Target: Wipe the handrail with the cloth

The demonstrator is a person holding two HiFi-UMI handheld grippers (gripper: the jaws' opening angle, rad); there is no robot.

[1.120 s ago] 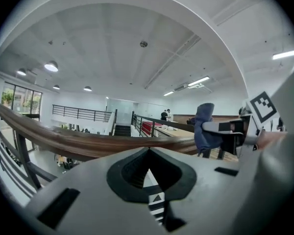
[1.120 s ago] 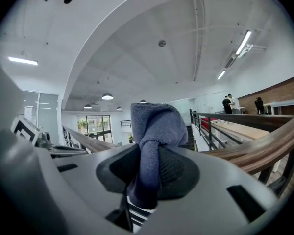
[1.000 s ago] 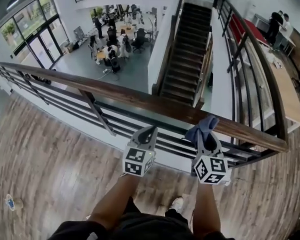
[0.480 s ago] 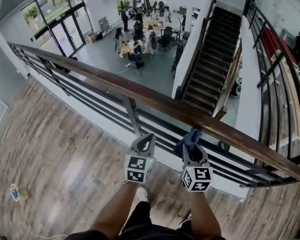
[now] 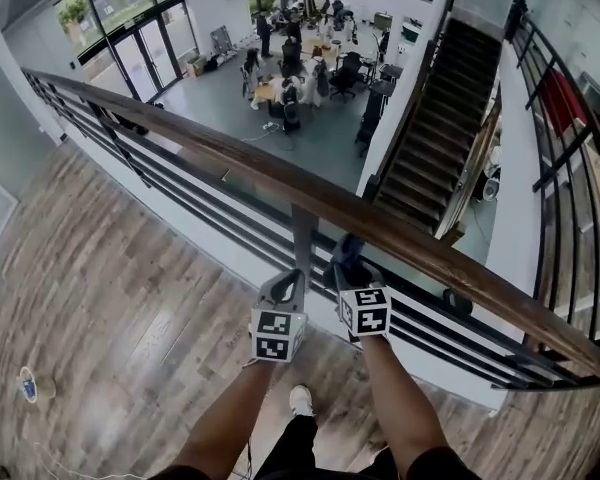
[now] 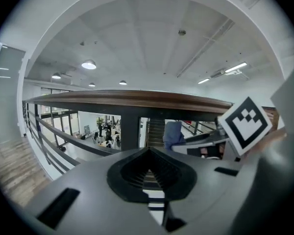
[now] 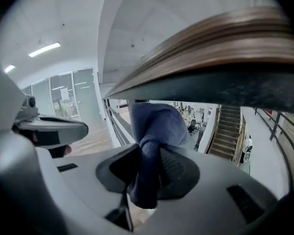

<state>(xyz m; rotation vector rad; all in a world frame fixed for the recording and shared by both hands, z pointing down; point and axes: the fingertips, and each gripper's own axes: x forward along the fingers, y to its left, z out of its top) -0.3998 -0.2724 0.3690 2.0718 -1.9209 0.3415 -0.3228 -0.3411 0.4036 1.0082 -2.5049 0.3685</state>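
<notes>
Wood floor (image 5: 100, 268) underfoot, open hall below. Brown handrail (image 5: 230, 158) runs diagonally over dark bars, upper left to lower right. Staircase (image 5: 440, 118) beyond the rail, right. Right gripper (image 5: 352, 268) just below handrail, jaws grasping blue cloth (image 5: 348, 251). Cloth bunched above jaws (image 7: 154, 131), right under handrail underside (image 7: 225, 38); contact unclear. Left gripper (image 5: 288, 283) just beside right one, lower, jaws clenched, nothing between them (image 6: 148, 173).

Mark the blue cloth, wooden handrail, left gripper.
blue cloth (image 7: 154, 124): right gripper view, bunched upper part.
brown wooden handrail (image 5: 210, 145): head view, top face.
left gripper (image 5: 290, 280): head view, tip of its jaws.
</notes>
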